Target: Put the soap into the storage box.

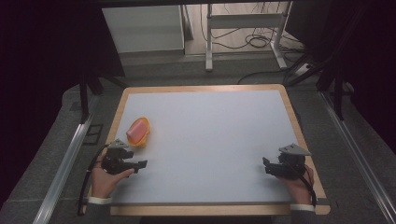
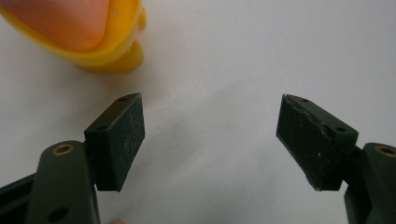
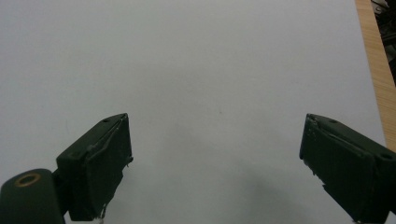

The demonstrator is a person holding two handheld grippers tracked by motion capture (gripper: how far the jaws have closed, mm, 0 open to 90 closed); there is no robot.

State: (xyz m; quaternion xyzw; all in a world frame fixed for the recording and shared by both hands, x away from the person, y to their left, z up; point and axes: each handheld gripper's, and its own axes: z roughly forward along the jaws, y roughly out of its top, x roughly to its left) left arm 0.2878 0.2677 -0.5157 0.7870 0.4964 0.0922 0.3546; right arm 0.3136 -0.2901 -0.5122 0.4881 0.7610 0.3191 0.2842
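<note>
Grey bench (image 1: 210, 140), wood-edged, carries a yellow dish (image 1: 140, 133) holding a pink block (image 1: 136, 129) near its left edge. Left tool (image 2: 210, 135) sits just beside the dish, jaws released, apparently staged for approach. Right tool (image 3: 215, 158) waits well apart, likewise spread, holding nothing.

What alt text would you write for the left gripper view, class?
Two black jaws of the left gripper stand wide open over a white table, holding nothing. A yellow dish with a pink block in it sits beyond the left jaw.
</note>
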